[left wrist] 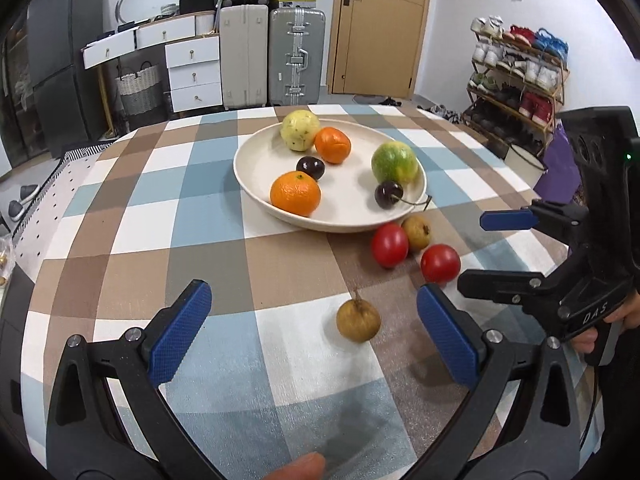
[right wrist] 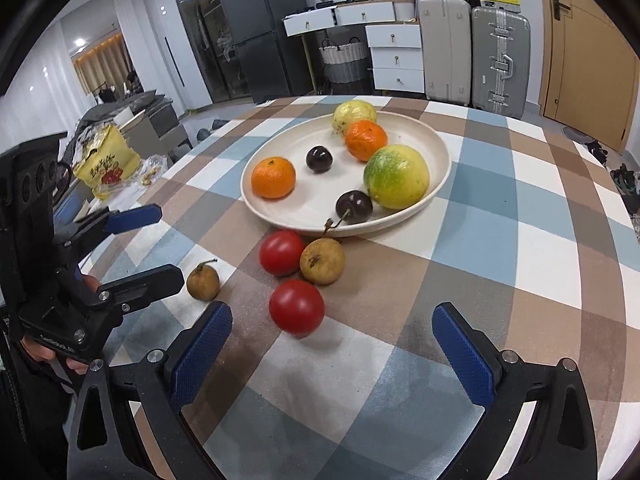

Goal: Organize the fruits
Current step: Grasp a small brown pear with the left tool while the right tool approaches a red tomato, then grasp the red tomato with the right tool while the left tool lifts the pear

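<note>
A cream plate (left wrist: 256, 168) (right wrist: 304, 200) on the checked tablecloth holds two oranges (left wrist: 296, 193), two dark cherries (left wrist: 389, 194), a green-yellow fruit (left wrist: 394, 162) and a pale yellow fruit (left wrist: 300, 130). Beside its near rim lie two red tomatoes (left wrist: 389, 245) (right wrist: 297, 307) and a brown fruit (right wrist: 322, 261). Another brown fruit (left wrist: 357, 321) (right wrist: 203, 281) lies apart, low between the fingers of my open left gripper (left wrist: 314, 320) (right wrist: 160, 244), nearer the right finger. My right gripper (right wrist: 334, 348) (left wrist: 484, 250) is open, with the nearest tomato just ahead of its fingertips.
Suitcases (left wrist: 296, 56) and white drawers (left wrist: 194, 72) stand beyond the table's far edge, and a shoe rack (left wrist: 516, 80) is at the right. A yellow bag (right wrist: 106, 160) sits off the table's left side. Bare checked cloth fills the near part of the table.
</note>
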`<state>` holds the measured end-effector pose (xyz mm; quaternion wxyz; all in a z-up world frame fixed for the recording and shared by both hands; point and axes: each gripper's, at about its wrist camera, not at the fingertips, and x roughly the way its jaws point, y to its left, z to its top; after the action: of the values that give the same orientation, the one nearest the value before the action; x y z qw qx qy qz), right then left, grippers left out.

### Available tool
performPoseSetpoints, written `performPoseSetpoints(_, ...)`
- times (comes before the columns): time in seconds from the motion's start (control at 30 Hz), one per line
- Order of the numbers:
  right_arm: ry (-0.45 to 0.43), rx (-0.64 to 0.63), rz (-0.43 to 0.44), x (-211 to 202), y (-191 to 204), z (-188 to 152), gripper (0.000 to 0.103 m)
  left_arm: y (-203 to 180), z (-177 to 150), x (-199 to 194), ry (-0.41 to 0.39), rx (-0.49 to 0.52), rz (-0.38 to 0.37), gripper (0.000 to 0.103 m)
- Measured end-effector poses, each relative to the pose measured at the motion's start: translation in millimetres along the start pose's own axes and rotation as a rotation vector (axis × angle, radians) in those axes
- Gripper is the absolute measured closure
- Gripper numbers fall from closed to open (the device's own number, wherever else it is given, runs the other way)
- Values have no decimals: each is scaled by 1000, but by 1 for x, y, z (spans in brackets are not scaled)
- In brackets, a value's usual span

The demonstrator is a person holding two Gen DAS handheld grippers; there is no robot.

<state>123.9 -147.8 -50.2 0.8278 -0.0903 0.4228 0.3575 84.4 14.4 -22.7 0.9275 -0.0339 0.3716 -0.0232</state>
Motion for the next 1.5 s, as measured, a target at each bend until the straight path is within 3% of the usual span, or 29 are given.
performPoseSetpoints(0.2,29,-27,-17,9,5,-2,2,-8,-2,9,43,31,-24,2)
performPoseSetpoints(0.33,35,-41,-28,10,6,-2,15,-14,-4,18,90,62,-45,10)
performPoseSetpoints(0.53,32,-66,-27,12,11,-3,26,-15,-6,25,127,59,-63,17)
performPoseSetpoints(1.1,32,-112,-9,15,22,-4,49,-12,-7,28,148,41,-132,53)
performPoseSetpoints(1.2,30,-116,-12,16,23,-4,51,-11,-8,27,146,33,-148,61)
performPoseSetpoints(1.3,23,-118,-13,15,23,-4,53,-10,-7,28,148,27,-168,78)
performPoseSetpoints(1.5,14,-118,-8,14,24,-3,56,-12,-8,25,142,30,-182,79)
